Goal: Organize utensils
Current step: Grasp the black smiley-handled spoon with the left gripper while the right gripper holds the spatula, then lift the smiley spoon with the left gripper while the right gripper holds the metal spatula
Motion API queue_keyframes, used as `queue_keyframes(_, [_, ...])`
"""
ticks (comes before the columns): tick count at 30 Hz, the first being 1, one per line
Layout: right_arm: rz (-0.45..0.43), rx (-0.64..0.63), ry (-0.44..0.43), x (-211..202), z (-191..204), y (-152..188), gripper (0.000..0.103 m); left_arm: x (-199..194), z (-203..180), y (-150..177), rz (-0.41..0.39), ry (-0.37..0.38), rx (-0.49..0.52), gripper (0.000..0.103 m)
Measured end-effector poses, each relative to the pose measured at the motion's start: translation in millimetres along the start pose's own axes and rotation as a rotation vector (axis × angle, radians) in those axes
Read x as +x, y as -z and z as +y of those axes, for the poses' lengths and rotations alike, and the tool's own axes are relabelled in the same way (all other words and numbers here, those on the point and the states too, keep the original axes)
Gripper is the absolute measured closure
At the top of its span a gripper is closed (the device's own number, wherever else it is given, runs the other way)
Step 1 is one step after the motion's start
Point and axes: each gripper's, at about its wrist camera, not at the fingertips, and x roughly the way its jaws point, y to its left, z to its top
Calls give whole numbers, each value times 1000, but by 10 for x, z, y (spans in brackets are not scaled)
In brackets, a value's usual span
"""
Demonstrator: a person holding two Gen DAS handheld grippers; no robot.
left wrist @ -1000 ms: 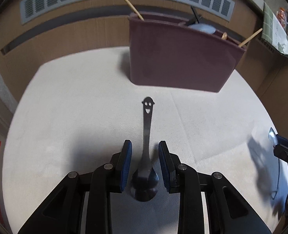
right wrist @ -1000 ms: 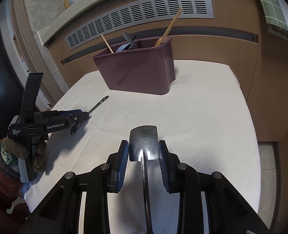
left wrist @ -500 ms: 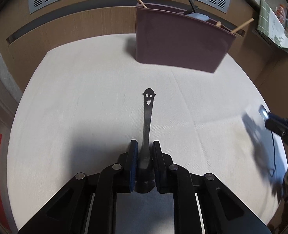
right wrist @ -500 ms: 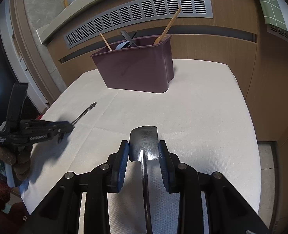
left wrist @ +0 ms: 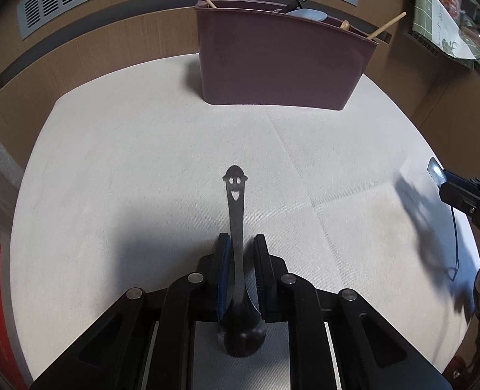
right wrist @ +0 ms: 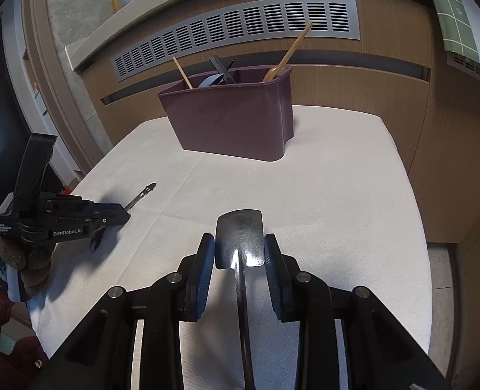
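Spoon [left wrist: 236,243] with the smiley-face handle end sits between the left gripper [left wrist: 241,243] jaws, which have just been closing and now clamp its thin neck; bowl tucked back under the gripper body at 6 o'clock, handle sticking out toward 12. Right gripper [right wrist: 240,250] has its jaws pressed on the flat blade of a small metal spatula [right wrist: 239,243], handle running back under the gripper. Maroon caddy [left wrist: 282,61] stands at 12–1 o'clock on the white-covered desk [left wrist: 142,162], well apart from both tools, already holding wooden sticks and a few dark utensils.

Risks:
- The spoon neck is narrow and smooth, so it could pivot or slide out of the left grip on the lift, with the bowl weight hanging behind the pads.
- The spatula is held by the blade edges only; slick metal, may twist when tilted toward the caddy.
- The sticks leaning out of the caddy could snag an incoming handle, or the caddy could get nudged or tipped.
- Both grippers heading to one caddy could collide.
- From the right wrist view the spoon looks barely off the desk, so it could drag the cloth.
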Motion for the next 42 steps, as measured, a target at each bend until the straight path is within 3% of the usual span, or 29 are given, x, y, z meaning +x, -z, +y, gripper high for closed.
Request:
queue_keyframes(3, [-16, 5, 1, -35, 15, -16, 75, -42, 0, -5, -15, -12, -21, 96])
queue_keyframes(6, [-48, -10, -6, -128, 60, -45, 76, -297, -79, 20, -106, 18, -30, 96])
queue_keyframes(9, [-66, -38, 2, -195, 121, -80, 96, -602, -123, 30, -199, 53, -50, 97])
queue_keyframes(13, [-97, -56, -3, -269, 189, -112, 95, -831, -164, 53, -272, 61, -55, 100])
queue_keyframes(17, [-43, -61, -30, -224, 169, -103, 94, -883, -157, 47, -283, 73, -65, 101])
queue_keyframes(21, [66, -26, -41, -32, 45, -9, 78, -906, -107, 145, -274, 84, -93, 101])
queue_keyframes(26, [135, 6, -75, 118, -18, 140, 77, -914, 30, 347, -235, 157, -118, 98])
queue_keyframes(30, [178, 9, -98, 254, 43, 202, 74, -886, 110, 616, -188, 156, -91, 95])
queue_keyframes(36, [169, -41, -33, 354, 294, 174, 57, -841, 169, 1015, -110, 162, -88, 82])
queue_keyframes(40, [178, -142, 10, 441, 467, 179, 43, -884, 124, 1179, -97, 180, -58, 81])
queue_keyframes(42, [207, -187, 29, 474, 537, 168, 41, -929, 83, 1213, -100, 194, -25, 81])
